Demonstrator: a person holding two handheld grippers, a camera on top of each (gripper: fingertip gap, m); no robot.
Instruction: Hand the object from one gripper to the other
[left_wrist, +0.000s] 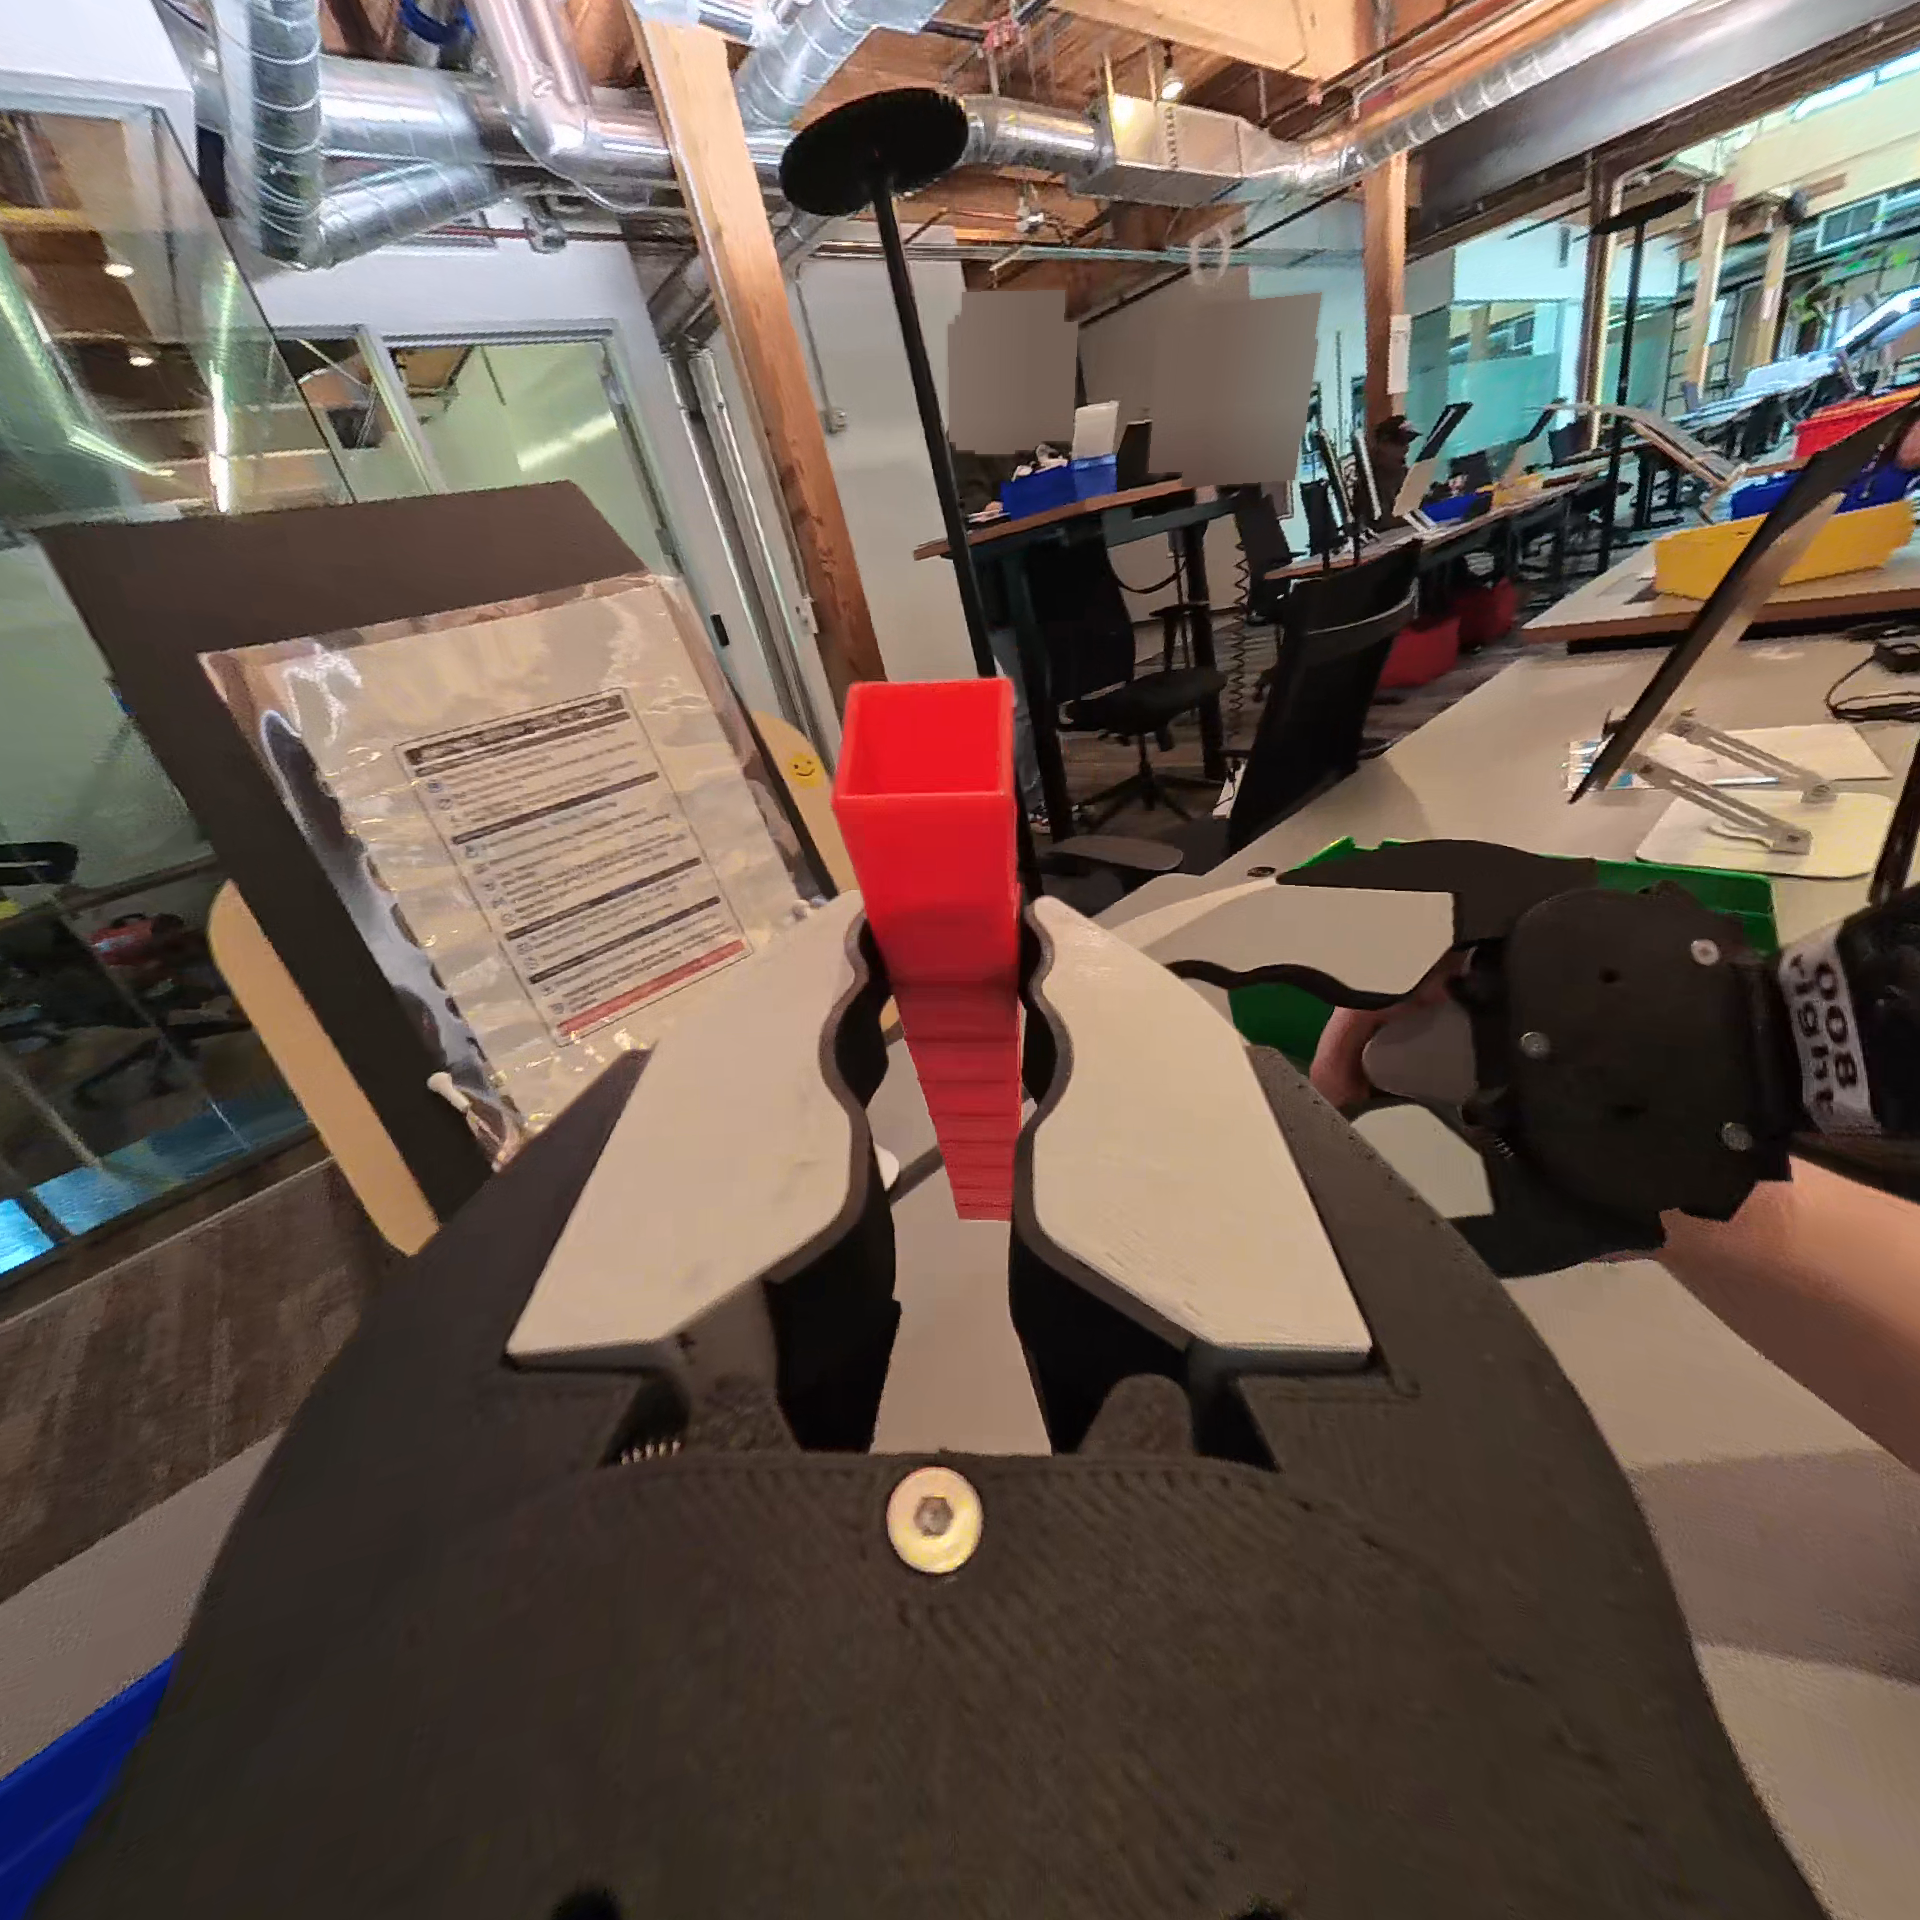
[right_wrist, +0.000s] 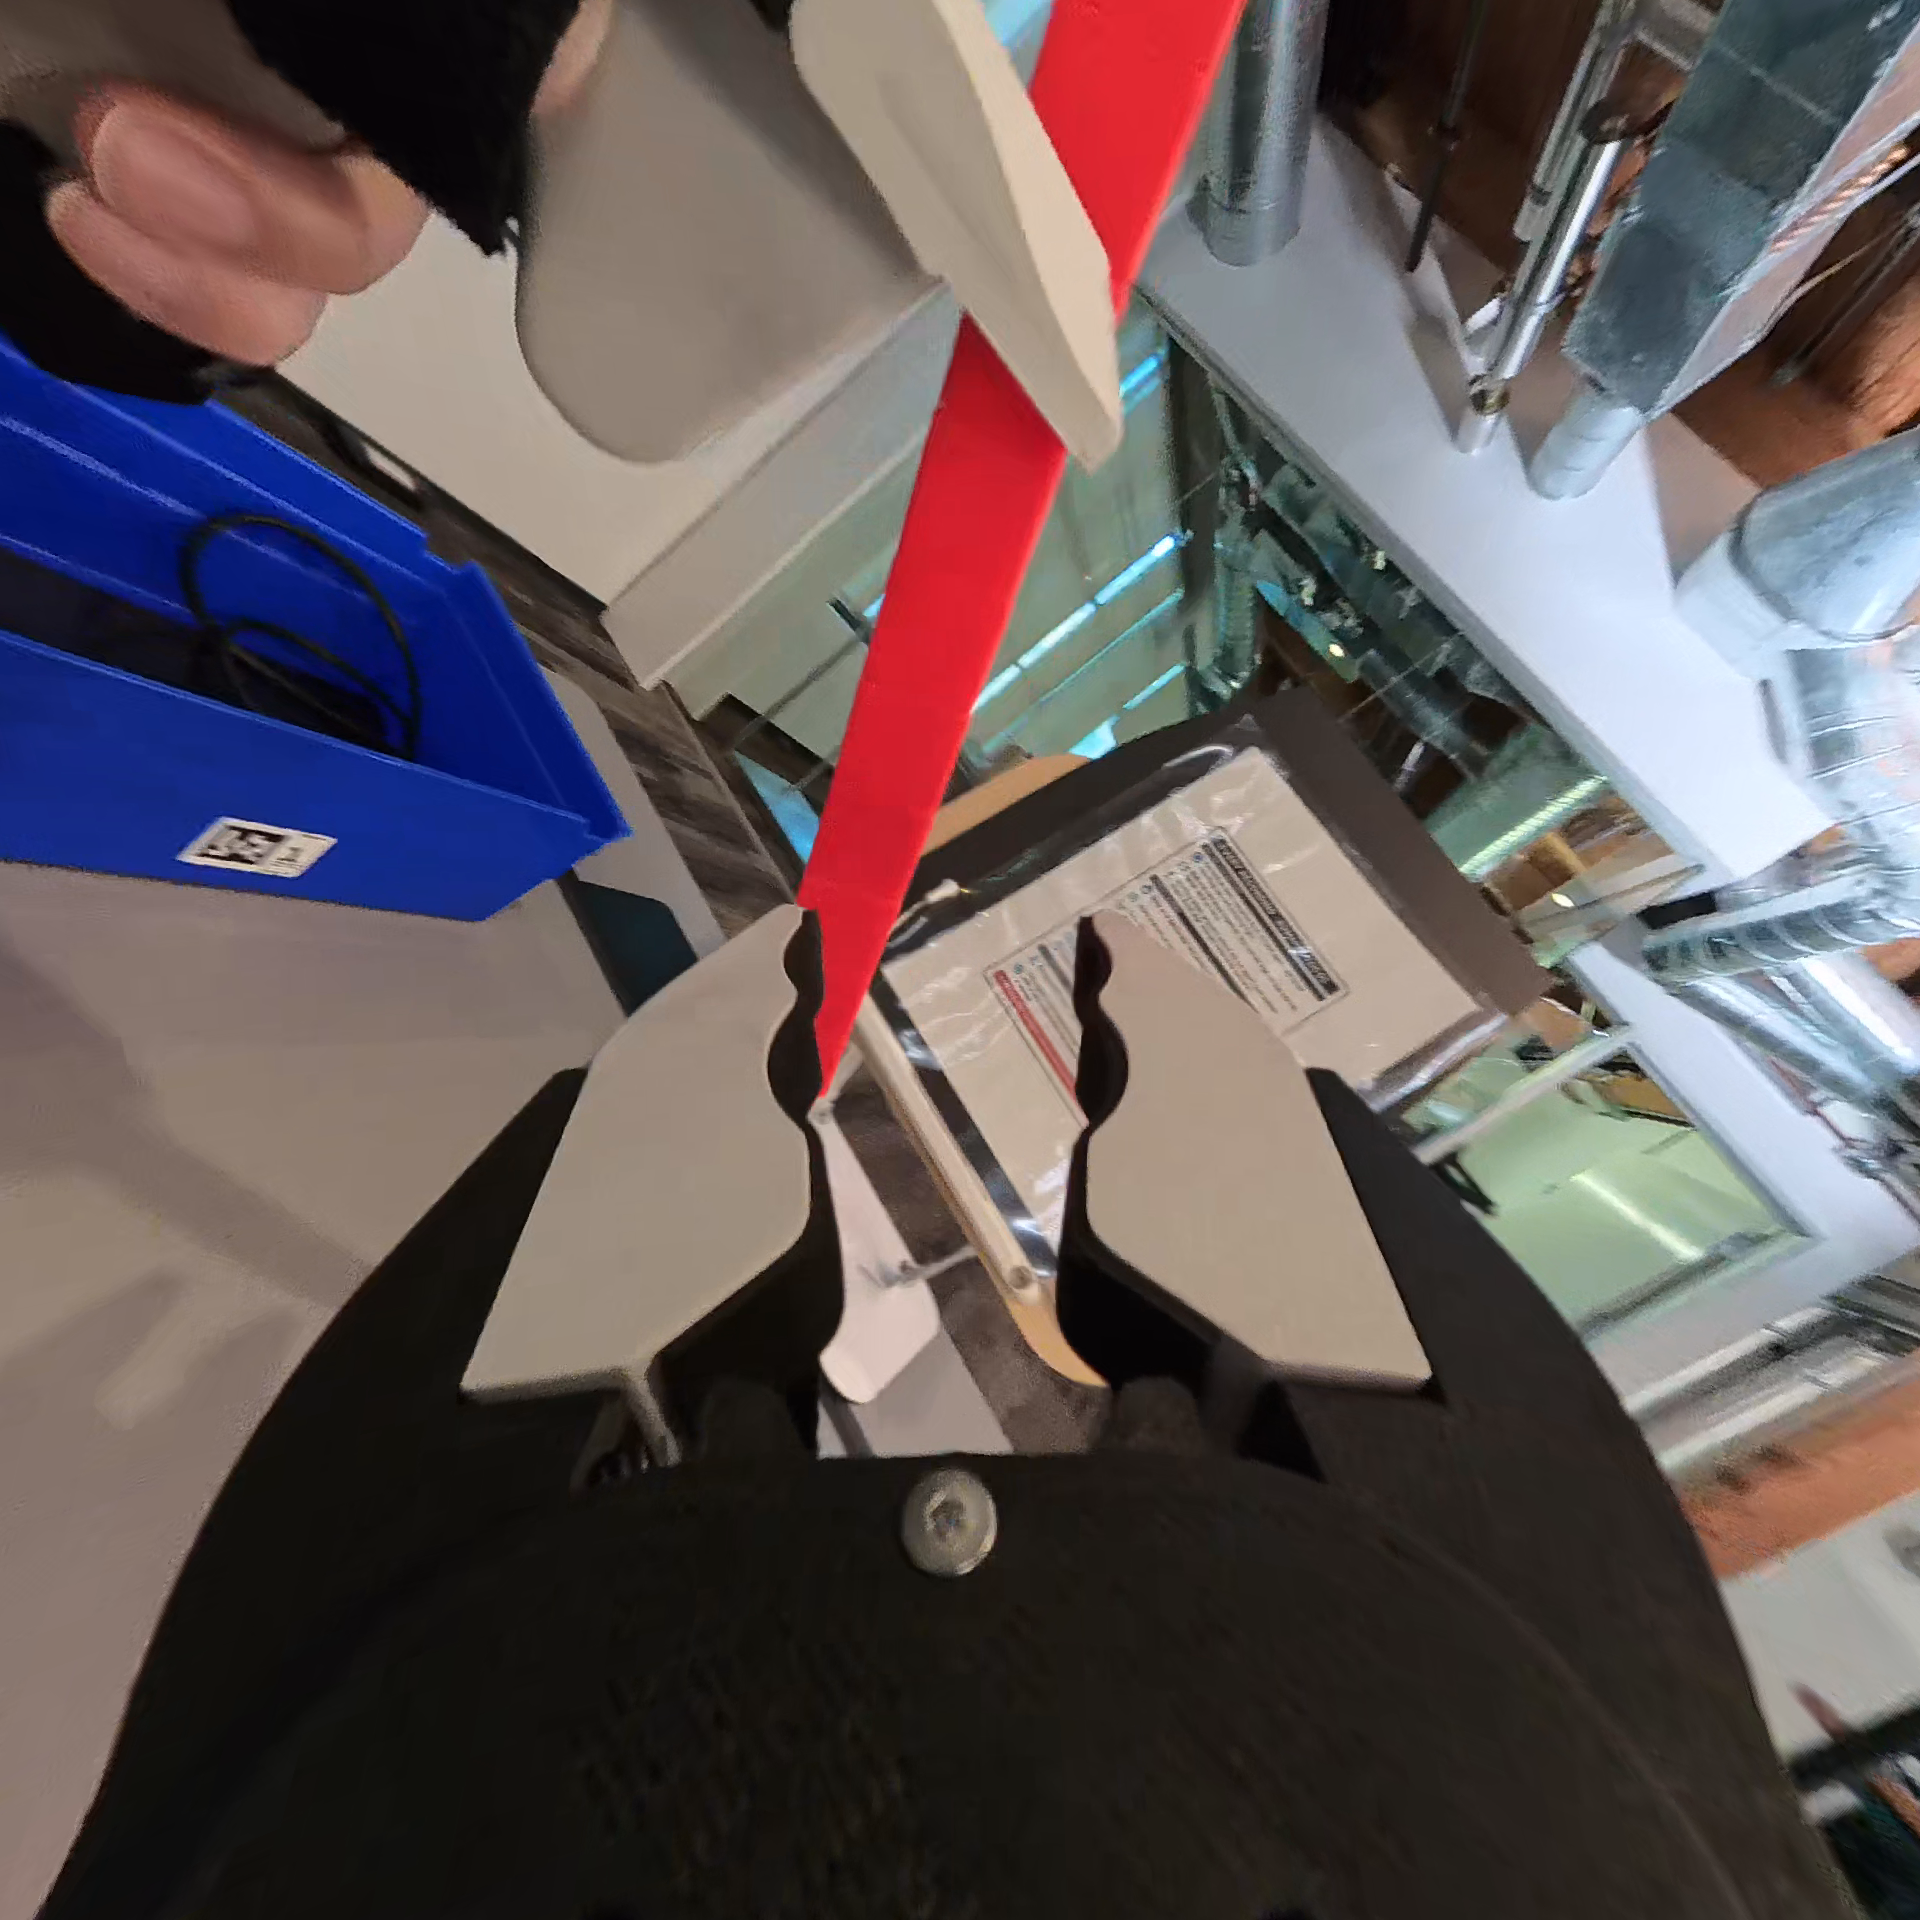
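A long red square tube (left_wrist: 930, 862), open at its wide end and tapering to the other end, is pinched upright between the grey fingers of my left gripper (left_wrist: 945, 925), which is shut on it. My right gripper (left_wrist: 1231, 925) is off to the right in a gloved hand, with its jaws apart. In the right wrist view the red tube (right_wrist: 935, 623) runs down from a left-gripper finger (right_wrist: 966, 208) at the top. Its narrow end sits inside my open right gripper (right_wrist: 951, 925), close against the left finger (right_wrist: 686, 1122). I cannot tell whether they touch.
A blue bin (right_wrist: 260, 769) with a black cable sits at the left. A green bin (left_wrist: 1704, 894) lies behind the right gripper on the pale table (left_wrist: 1507, 727). A dark board with a laminated sheet (left_wrist: 520, 831) leans at the left. A black pole with a disc (left_wrist: 914, 364) stands behind, and a tablet on a stand (left_wrist: 1714, 644) at the right. The gap from one gripper's tips to the other's is roughly 8 centimetres.
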